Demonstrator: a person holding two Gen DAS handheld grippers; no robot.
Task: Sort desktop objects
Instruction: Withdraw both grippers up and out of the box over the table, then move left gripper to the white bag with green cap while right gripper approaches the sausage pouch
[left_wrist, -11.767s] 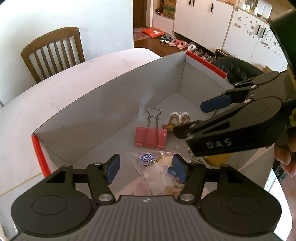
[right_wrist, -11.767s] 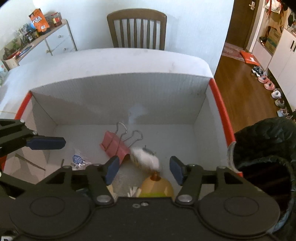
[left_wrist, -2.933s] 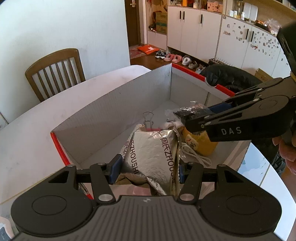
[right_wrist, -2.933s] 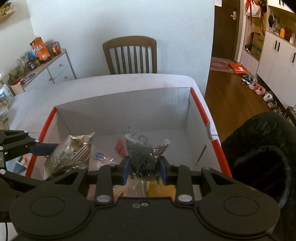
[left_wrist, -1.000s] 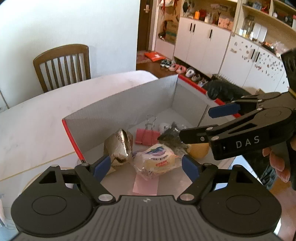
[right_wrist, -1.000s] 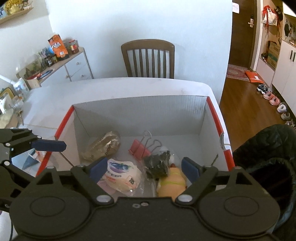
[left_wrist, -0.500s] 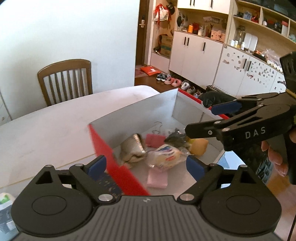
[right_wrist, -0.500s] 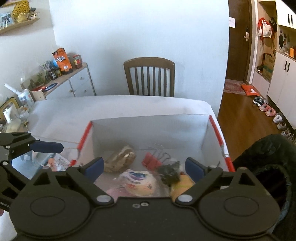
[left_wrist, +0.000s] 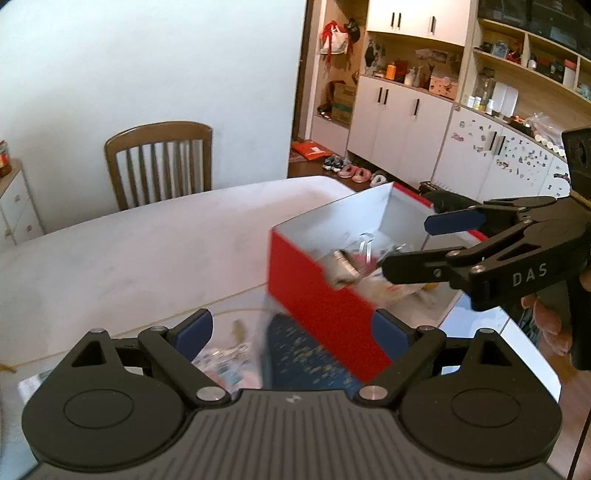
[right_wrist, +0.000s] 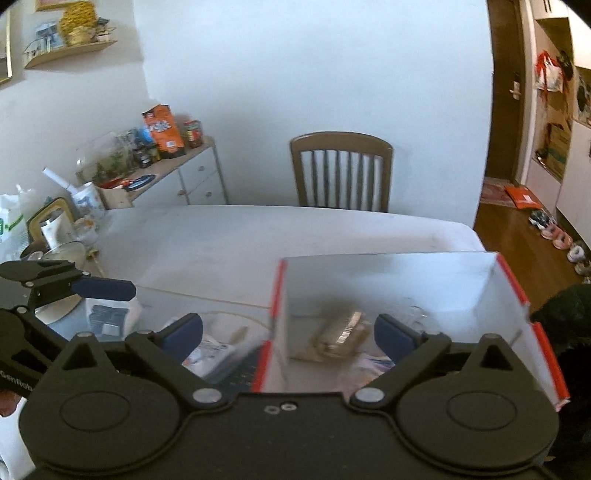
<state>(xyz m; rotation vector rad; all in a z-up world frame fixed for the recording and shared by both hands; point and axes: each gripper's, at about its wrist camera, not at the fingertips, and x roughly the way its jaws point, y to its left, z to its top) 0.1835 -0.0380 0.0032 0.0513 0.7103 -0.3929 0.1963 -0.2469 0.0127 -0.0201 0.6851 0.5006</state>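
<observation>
A red-edged cardboard box stands at the table's right end; it also shows in the right wrist view. Inside lie a silver foil snack bag, also in the right wrist view, a pink binder clip and other blurred packets. My left gripper is open and empty, above the table left of the box. My right gripper is open and empty, over the box's near left corner; it also shows in the left wrist view. Loose packets and a dark blue item lie on the table left of the box.
A wooden chair stands at the table's far side. A white packet, a bowl and clutter sit at the table's left end. A sideboard lies beyond. A black jacket is right of the box.
Both grippers let go of their packets into the box, opened wide and pulled back and up. The views have swung left, so the box now sits to the right.
</observation>
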